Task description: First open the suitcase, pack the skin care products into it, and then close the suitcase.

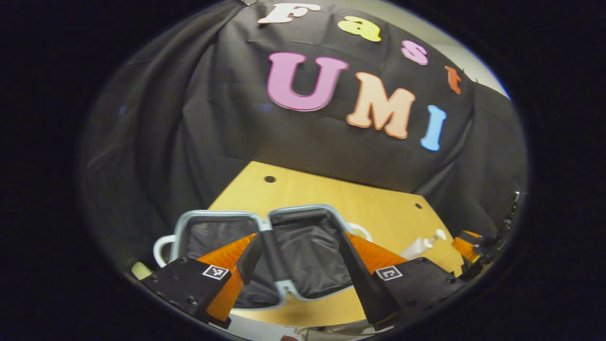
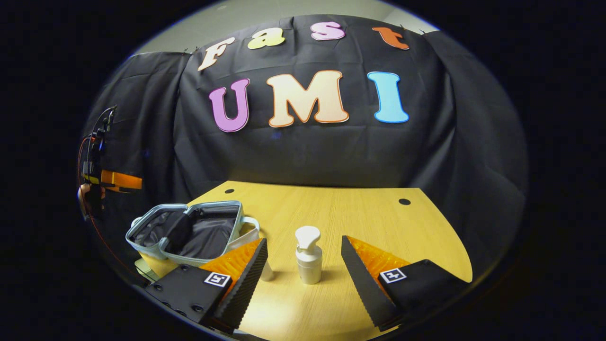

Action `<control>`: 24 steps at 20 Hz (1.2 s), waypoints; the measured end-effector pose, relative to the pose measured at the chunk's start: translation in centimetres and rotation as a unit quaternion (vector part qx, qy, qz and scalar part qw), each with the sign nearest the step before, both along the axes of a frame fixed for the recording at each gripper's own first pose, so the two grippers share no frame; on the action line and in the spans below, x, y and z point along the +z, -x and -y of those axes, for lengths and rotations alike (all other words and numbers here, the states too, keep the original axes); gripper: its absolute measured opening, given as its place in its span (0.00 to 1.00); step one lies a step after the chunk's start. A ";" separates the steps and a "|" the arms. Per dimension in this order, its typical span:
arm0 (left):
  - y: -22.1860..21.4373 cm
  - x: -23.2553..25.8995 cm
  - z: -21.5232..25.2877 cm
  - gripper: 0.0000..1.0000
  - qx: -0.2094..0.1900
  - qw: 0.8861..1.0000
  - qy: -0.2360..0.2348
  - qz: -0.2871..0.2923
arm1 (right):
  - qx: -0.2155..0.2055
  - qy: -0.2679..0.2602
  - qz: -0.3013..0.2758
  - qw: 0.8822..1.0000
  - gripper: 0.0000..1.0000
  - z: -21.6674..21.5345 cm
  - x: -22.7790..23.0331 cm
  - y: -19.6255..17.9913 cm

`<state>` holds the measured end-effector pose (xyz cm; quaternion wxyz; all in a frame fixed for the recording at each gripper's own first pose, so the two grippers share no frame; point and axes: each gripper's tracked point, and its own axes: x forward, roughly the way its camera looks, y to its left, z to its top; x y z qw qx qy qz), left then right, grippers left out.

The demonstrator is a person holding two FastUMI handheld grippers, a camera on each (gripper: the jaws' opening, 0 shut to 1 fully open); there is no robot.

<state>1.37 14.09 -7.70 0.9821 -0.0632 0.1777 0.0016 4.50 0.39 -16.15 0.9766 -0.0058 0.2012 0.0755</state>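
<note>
Both tongs spread wide, right tongs flanking pump bottle, left tongs over open suitcase

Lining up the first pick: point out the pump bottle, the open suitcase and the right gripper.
pump bottle (image 2: 308, 265), right gripper view, on its body.
suitcase (image 2: 189, 233), right gripper view, on its dark lining.
right gripper (image 2: 303, 279), right gripper view, midway between fingertips.

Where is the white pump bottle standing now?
In the right gripper view, the pump bottle stands upright on the table between the open right gripper fingers, right of the open suitcase.
</note>
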 end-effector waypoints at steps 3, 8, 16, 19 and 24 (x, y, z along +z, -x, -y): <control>-0.7 -2.5 7.1 0.96 -0.054 0.998 0.023 0.005 | 0.015 -0.004 -0.015 1.000 0.98 0.1 -2.4 -0.6; -2.8 -7.8 16.7 0.96 -0.108 0.993 0.046 0.001 | 0.041 -0.013 -0.034 0.998 0.98 -0.3 -6.7 -2.1; -6.8 -15.6 23.6 0.96 -0.131 0.988 0.072 -0.035 | 0.073 -0.002 -0.053 0.996 0.98 0.6 -11.9 -4.1; -8.3 -17.9 23.7 0.96 -0.113 0.990 0.066 -0.055 | 0.072 -0.006 -0.061 0.996 0.98 0.8 -13.0 -4.7; -8.8 -20.5 24.2 0.92 -0.107 0.987 0.065 -0.101 | 0.081 -0.002 -0.073 0.994 0.98 0.5 -14.2 -5.3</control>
